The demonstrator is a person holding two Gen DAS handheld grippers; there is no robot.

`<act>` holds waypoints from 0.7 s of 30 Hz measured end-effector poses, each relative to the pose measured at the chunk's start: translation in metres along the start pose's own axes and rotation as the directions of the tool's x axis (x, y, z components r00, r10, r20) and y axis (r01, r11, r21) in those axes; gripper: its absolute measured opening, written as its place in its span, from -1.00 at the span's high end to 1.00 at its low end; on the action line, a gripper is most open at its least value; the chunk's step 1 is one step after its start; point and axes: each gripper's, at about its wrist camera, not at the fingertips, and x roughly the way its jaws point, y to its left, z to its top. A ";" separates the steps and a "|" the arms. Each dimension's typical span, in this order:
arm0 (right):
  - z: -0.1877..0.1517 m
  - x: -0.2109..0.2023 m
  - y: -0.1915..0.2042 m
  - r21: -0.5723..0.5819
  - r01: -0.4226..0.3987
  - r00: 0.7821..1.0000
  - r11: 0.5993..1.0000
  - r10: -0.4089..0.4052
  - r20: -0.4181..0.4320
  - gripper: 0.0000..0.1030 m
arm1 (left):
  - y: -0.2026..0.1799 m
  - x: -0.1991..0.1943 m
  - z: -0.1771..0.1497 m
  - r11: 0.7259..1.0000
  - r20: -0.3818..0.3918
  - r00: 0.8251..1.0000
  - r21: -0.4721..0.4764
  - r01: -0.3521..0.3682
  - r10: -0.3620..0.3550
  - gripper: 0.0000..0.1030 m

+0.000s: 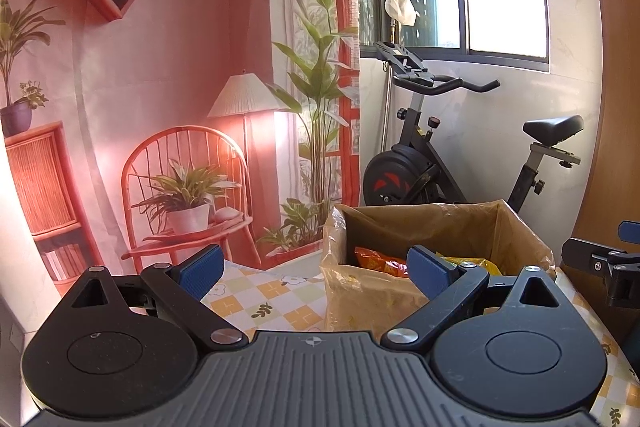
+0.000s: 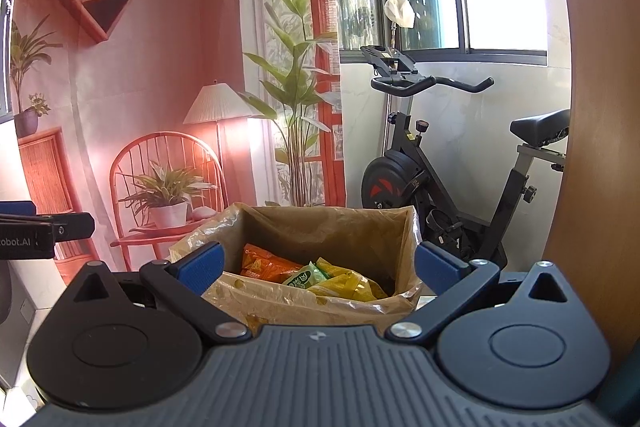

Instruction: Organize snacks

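Both jaws spread wide, empty: left gripper (image 1: 314, 269) and right gripper (image 2: 318, 267) hover near a square, crinkly plastic-lined box (image 2: 320, 223). Inside lie orange (image 2: 266, 263), yellow (image 2: 348, 281) and green snack packets (image 2: 304, 277).

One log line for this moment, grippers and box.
left gripper: open, empty | right gripper: open, empty | box: orange, green, yellow snack packs inside
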 end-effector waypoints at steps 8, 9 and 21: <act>0.000 -0.001 0.001 -0.003 0.001 1.000 1.000 -0.001 0.001 -1.00 | 0.001 -0.001 -0.001 1.000 -0.010 1.000 -0.008 0.006 -0.006 -0.92; 0.000 -0.001 0.001 -0.003 0.002 1.000 1.000 -0.002 0.000 -1.00 | 0.001 -0.001 -0.001 1.000 -0.011 1.000 -0.009 0.007 -0.007 -0.92; 0.000 -0.002 0.002 -0.006 0.001 1.000 1.000 -0.001 0.001 -1.00 | 0.002 -0.001 -0.002 1.000 -0.021 1.000 -0.017 0.015 -0.016 -0.92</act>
